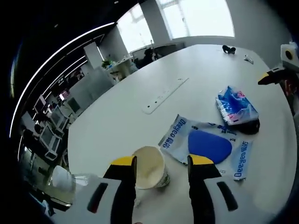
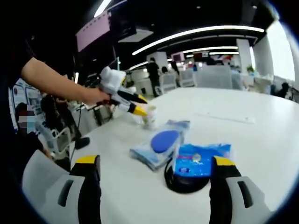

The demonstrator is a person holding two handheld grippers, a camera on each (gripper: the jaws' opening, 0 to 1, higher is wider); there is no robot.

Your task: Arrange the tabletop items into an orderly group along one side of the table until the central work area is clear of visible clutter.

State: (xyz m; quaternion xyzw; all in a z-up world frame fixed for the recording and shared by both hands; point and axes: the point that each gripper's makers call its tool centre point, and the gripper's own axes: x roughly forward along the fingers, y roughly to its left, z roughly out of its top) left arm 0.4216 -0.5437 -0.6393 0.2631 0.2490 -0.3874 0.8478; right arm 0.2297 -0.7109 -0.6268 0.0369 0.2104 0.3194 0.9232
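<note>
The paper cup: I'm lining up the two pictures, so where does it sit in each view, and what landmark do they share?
Left gripper view: the paper cup sits low in the middle, between the left claw jaws.
Right gripper view: the cup stands left of centre on the table, at the tips of the left claw reaching in from the left.
Shared landmark: the wipes packet with the blue oval, lying right beside the cup.
</note>
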